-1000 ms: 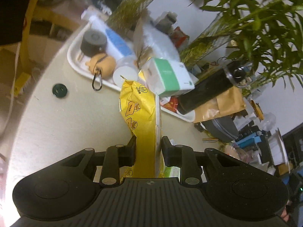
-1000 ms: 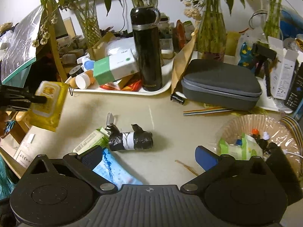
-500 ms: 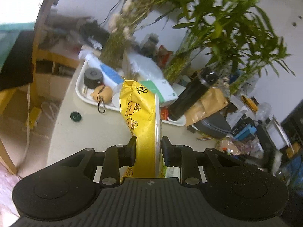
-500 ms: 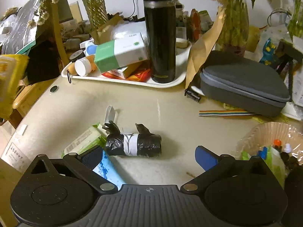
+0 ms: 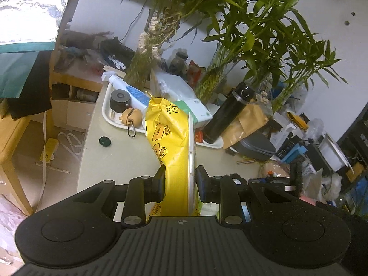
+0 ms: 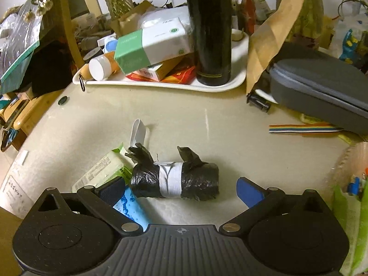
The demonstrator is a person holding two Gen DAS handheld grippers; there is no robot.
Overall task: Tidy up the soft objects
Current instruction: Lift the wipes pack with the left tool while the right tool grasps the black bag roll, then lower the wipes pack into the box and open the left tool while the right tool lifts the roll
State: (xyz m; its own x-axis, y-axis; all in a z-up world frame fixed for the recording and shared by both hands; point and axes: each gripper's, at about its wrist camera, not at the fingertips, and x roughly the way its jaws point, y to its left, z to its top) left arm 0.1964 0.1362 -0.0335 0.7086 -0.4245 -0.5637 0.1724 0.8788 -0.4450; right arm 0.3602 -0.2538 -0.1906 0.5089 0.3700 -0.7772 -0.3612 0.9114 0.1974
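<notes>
My left gripper point(image 5: 179, 181) is shut on a yellow wet-wipes pack point(image 5: 171, 138) with cartoon prints, held upright high above the table. My right gripper point(image 6: 181, 188) is open, low over the table. A black roll of bin bags point(image 6: 176, 180) with a white band lies on the table between its fingers. A green-and-white wipes pack point(image 6: 102, 171) and a blue pack point(image 6: 128, 209) lie by its left finger point(image 6: 112, 189).
A white tray point(image 6: 239, 80) at the back holds a black flask point(image 6: 210, 30), a green-white box point(image 6: 151, 46) and bottles. A grey zip case point(image 6: 319, 85), a brown paper bag point(image 6: 271, 36) and a basket point(image 6: 349, 168) stand to the right. Plants in vases stand behind.
My left gripper has lifted and pulled back with the yellow pack, leaving the right wrist view. My right gripper has moved forward and down around the black roll.
</notes>
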